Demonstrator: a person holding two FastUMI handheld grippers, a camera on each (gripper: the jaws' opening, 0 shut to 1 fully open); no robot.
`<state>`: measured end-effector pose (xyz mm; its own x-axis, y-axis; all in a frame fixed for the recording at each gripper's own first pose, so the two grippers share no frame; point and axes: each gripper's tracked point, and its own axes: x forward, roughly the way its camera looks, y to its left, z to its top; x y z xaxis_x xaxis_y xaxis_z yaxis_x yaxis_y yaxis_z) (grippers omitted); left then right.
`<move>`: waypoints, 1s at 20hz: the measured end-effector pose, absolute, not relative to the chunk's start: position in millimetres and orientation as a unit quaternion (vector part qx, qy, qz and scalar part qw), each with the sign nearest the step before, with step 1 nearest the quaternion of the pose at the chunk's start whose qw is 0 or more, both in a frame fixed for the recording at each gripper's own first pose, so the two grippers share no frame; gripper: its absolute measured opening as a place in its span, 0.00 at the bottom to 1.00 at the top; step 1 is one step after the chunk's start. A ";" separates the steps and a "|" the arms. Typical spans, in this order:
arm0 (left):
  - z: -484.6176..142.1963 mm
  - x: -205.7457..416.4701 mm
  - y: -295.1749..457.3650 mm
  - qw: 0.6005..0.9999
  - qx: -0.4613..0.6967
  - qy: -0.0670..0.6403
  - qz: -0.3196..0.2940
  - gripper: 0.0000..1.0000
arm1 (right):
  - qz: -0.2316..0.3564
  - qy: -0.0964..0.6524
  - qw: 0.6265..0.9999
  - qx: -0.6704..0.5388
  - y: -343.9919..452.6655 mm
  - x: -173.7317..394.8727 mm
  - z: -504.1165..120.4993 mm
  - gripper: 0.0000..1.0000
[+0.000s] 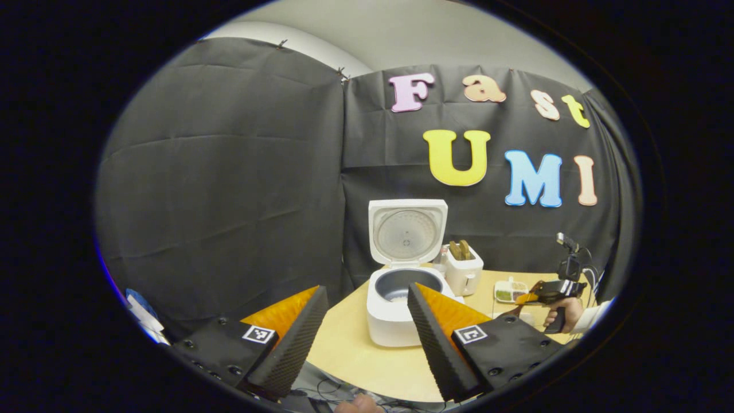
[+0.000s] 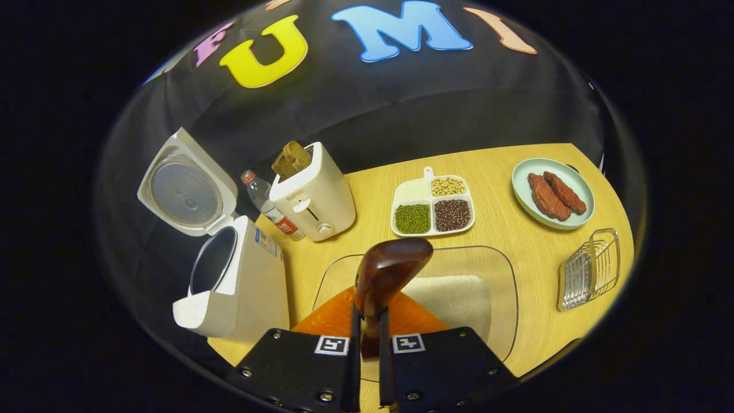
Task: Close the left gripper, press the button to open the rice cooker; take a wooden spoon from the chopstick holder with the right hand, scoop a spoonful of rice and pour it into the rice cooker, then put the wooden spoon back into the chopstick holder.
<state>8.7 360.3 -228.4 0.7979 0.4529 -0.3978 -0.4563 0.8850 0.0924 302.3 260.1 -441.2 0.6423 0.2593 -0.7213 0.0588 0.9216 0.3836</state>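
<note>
Wooden spoon [image 2: 385, 274], dark glossy brown with a rounded bowl, was clamped by its handle between the fingers of the right hand-held gripper [image 2: 369, 338], bowl pointing forward over a clear, rounded-rectangle tray [image 2: 504, 298] holding a flat bed of white rice [image 2: 456, 298]; whether the spoon carried any rice could not be told. Rice cooker [image 2: 238, 281], white and boxy, stood left of the tray on the light wood-grain surface [image 2: 516, 241] with its lid [image 2: 183, 192] swung up and the dark inner pot [image 1: 401, 285] open; the pot's contents were not clear. Behind it were a plastic bottle [image 2: 261, 201] and a cream toaster [image 2: 312, 198] with brown slices sticking out of the slots. Farther right sat a white divided dish [image 2: 431, 206] with green beans, dark red beans, pale yellow beans and one compartment that looked empty, then a pale green plate [image 2: 553, 194] with two reddish meat-like pieces, and a clear ribbed rack [image 2: 590, 269] near the edge. In the left gripper view the left hand-held gripper [image 1: 367, 324] was spread wide, holding nothing, aimed at the cooker; the right one showed at far right, gripped by a hand [image 1: 565, 318].
</note>
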 end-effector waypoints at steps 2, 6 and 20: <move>-226.3 8.0 361.0 0.948 0.006 0.210 0.239 1.00 | 0.055 0.414 0.885 0.205 257.9 302.0 -436.9 0.13; -212.2 6.8 358.0 0.950 0.021 0.202 0.236 0.98 | 0.052 0.403 0.885 0.226 249.2 298.9 -424.9 0.13; -181.3 21.4 329.1 0.966 0.052 0.167 0.192 0.94 | 0.064 0.349 0.888 0.291 241.7 293.6 -356.9 0.13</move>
